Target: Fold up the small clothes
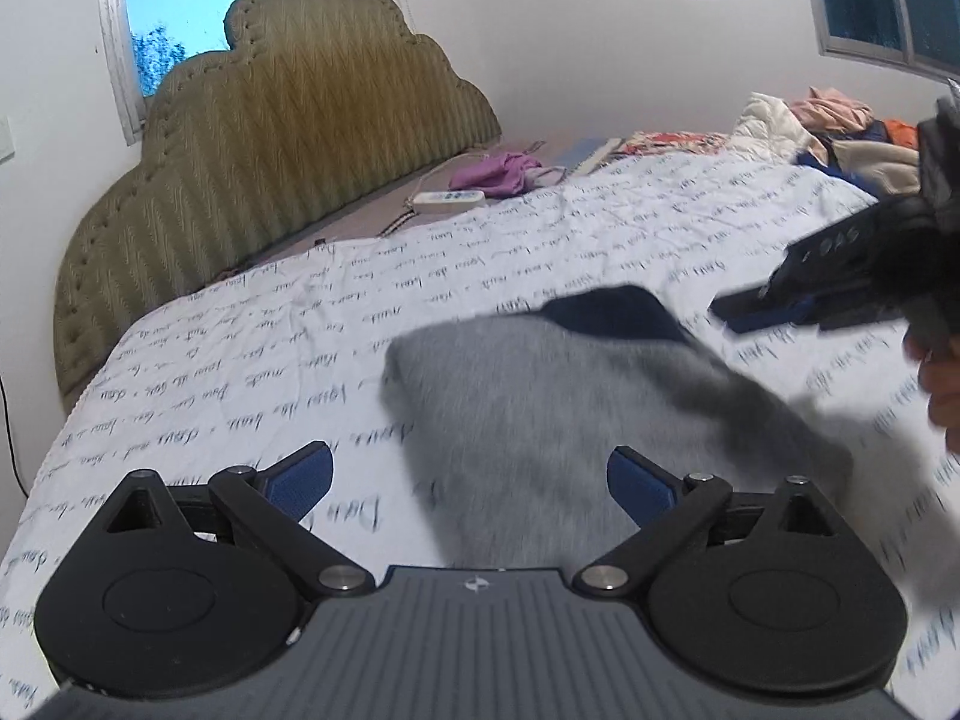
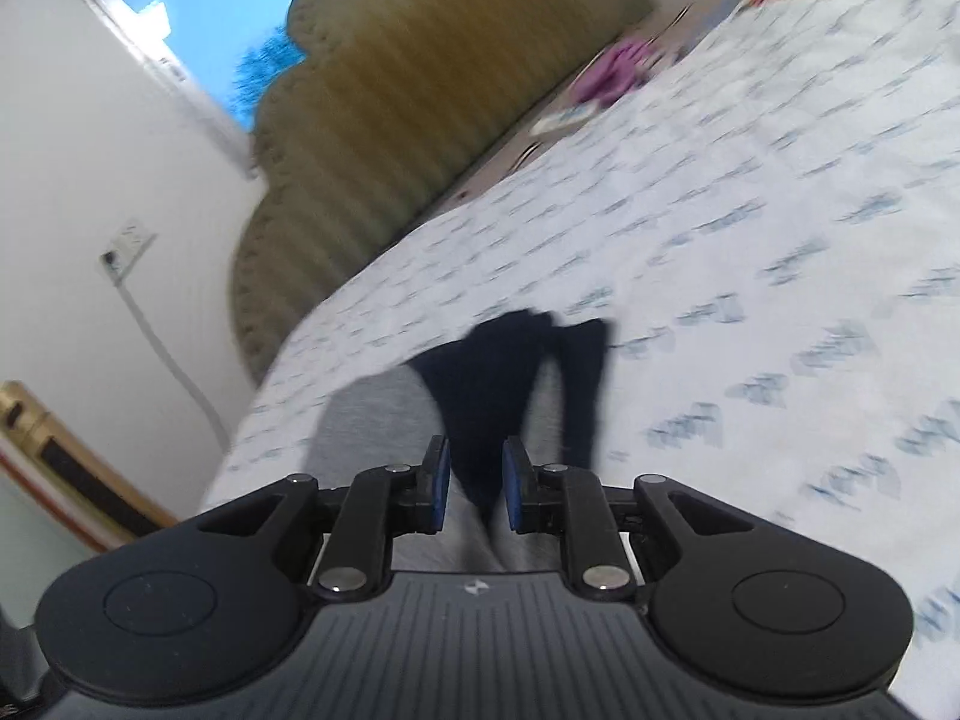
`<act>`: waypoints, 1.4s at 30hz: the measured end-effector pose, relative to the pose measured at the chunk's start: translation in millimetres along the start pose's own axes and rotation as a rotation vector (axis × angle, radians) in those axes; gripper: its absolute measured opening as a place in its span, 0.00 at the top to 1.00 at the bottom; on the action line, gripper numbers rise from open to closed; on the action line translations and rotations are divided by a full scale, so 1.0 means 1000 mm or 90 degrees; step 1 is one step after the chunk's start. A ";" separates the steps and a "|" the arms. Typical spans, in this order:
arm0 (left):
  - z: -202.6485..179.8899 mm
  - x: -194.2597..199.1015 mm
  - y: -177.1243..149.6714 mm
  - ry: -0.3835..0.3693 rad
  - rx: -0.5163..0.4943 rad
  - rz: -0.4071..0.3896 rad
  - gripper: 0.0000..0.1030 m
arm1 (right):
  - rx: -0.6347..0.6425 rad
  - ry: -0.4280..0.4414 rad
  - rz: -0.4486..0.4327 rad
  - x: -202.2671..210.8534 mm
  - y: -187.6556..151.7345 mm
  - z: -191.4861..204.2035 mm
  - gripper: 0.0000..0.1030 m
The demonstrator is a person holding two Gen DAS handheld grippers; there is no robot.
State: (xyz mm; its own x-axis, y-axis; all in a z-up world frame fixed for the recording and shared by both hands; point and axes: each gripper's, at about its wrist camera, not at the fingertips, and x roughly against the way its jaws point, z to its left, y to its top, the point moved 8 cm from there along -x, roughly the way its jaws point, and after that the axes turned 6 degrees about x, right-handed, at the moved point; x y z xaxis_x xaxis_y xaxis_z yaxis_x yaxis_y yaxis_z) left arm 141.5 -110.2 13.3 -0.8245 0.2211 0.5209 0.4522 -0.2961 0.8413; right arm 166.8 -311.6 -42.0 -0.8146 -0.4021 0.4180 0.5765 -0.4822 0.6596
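A small grey garment with dark navy trim (image 1: 576, 396) lies on the white bedspread with blue script print (image 1: 252, 372). My left gripper (image 1: 468, 480) is open, its blue pads wide apart just above the garment's near edge, holding nothing. My right gripper (image 1: 756, 312) shows at the right of the left wrist view, above the garment's far right corner. In the right wrist view my right gripper (image 2: 475, 483) has its pads a narrow gap apart over the grey and navy garment (image 2: 498, 384); no cloth is pinched between them. Both views are motion-blurred.
An olive padded headboard (image 1: 288, 138) stands at the bed's far end. A purple cloth (image 1: 498, 171) and a white remote (image 1: 447, 199) lie near it. A heap of clothes (image 1: 840, 132) sits at the far right. The bed's left edge drops off near a wall.
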 end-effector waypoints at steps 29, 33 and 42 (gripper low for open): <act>-0.041 -0.048 -0.040 -0.076 0.011 0.094 0.04 | 0.215 -0.205 0.075 -0.065 -0.004 0.004 0.70; -0.034 -0.046 -0.036 -0.068 0.007 0.088 0.04 | 0.117 -0.191 0.013 -0.038 0.008 -0.010 0.29; 0.034 -0.073 0.011 -0.104 0.160 0.080 0.00 | 0.019 -0.072 0.070 -0.047 0.013 -0.040 0.20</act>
State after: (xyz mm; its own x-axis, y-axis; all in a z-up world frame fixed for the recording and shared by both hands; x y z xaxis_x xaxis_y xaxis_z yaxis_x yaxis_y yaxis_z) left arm 218.2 -98.3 -11.2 -0.7009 0.3494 0.6218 0.6335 -0.0955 0.7678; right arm 215.4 -329.9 -78.2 -0.7491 -0.3599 0.5561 0.6624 -0.4163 0.6228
